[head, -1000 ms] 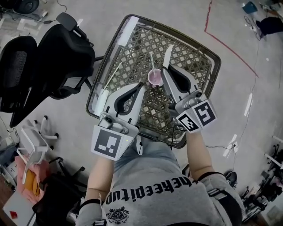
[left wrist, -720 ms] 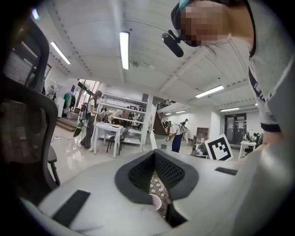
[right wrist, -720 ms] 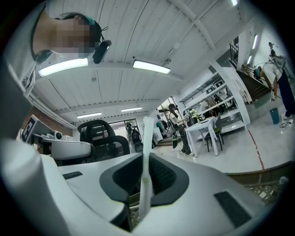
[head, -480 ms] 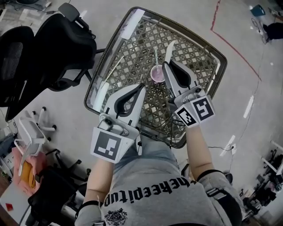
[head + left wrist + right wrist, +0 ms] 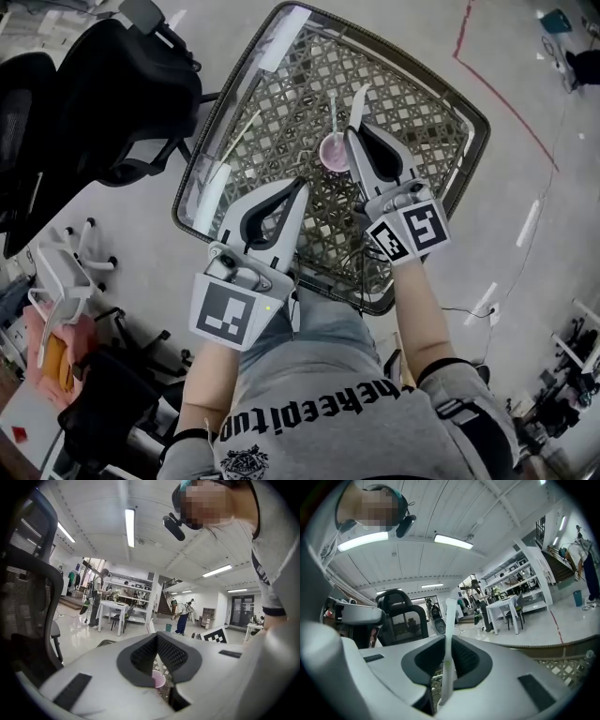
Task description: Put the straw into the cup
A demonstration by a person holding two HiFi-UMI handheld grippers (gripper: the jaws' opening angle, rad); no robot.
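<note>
Table: a glass-topped lattice table point(image 5: 281, 103), with a black office chair point(image 5: 122, 84) just beside its left edge.
Left gripper point(image 5: 302, 183): jaws pressed together with nothing between them, over the table's near side, near the cup.
Right gripper point(image 5: 352, 131): jaws clamped on a white paper strip point(image 5: 449, 620) that sticks out past the tips, just right of the cup.
Cup point(image 5: 332, 153): pink, upright, near the table's middle.
Straw point(image 5: 331, 111): thin, standing in the cup.
Second straw point(image 5: 239, 142): lying on the table's left part.

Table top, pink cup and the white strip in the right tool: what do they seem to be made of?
Table top: brown woven lattice, likely rattan, under a glossy sheet, probably glass, judging by the glare. Pink cup: smooth, matte; plastic or paper. White strip in the right tool: flat, thin, paper-like.
</note>
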